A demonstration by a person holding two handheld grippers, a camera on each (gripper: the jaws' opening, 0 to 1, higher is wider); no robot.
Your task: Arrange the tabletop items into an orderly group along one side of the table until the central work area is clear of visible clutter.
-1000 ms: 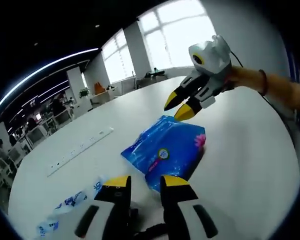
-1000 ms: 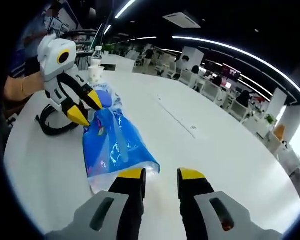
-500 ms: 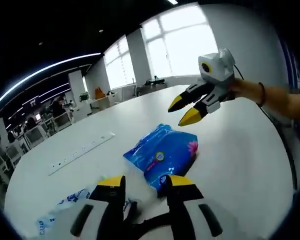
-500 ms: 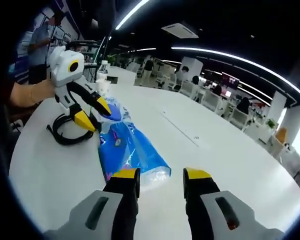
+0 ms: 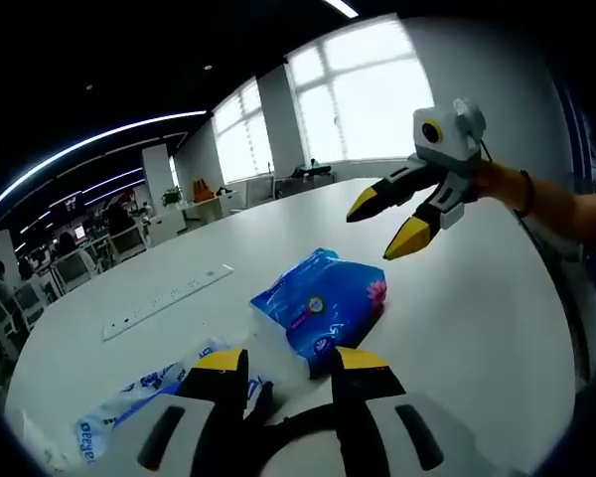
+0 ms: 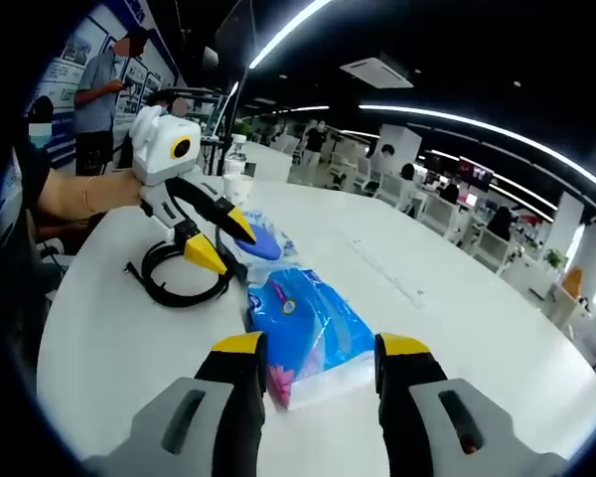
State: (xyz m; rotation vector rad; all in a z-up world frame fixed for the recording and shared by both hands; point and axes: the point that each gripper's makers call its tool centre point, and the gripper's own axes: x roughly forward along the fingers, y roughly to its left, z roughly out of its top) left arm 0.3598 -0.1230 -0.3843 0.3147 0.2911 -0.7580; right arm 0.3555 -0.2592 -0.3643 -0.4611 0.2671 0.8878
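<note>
Your left gripper [image 5: 281, 364] is released, jaws apart, nothing between them, hovering over the table [image 5: 497, 298]. The black cable [image 5: 278, 442] coils right under it, running between the jaw bases. The blue pack [image 5: 321, 302] lies flat just past the jaw tips, slightly right of centre. A clear wrapper [image 5: 149, 397] with blue print lies to the left of the jaws, beside the cable. Further out on the left, a white power strip [image 5: 167, 298] sits well apart from the pack.

Your right gripper [image 6: 321, 347] is released too, jaws spread, empty. The blue pack [image 6: 311, 328] lies between and just beyond its tips; whether they touch it, can't tell. Behind the pack there's the wrapper [image 6: 273, 241], then the cable [image 6: 179, 278] coiled to the left with the left gripper [image 6: 223, 238] above it. A bottle [image 6: 236, 159] and a cup [image 6: 227, 186] stand at the far edge, well apart from the pack.

In the left gripper view your right gripper [image 5: 389, 221] hangs above the table beyond the pack, not touching it.

Surface: white round table, mostly bare. Room: open office, desks [image 6: 457, 214] and chairs, ceiling light strips [image 6: 477, 114], big windows [image 5: 358, 89]. People stand at the far left in the right gripper view.
</note>
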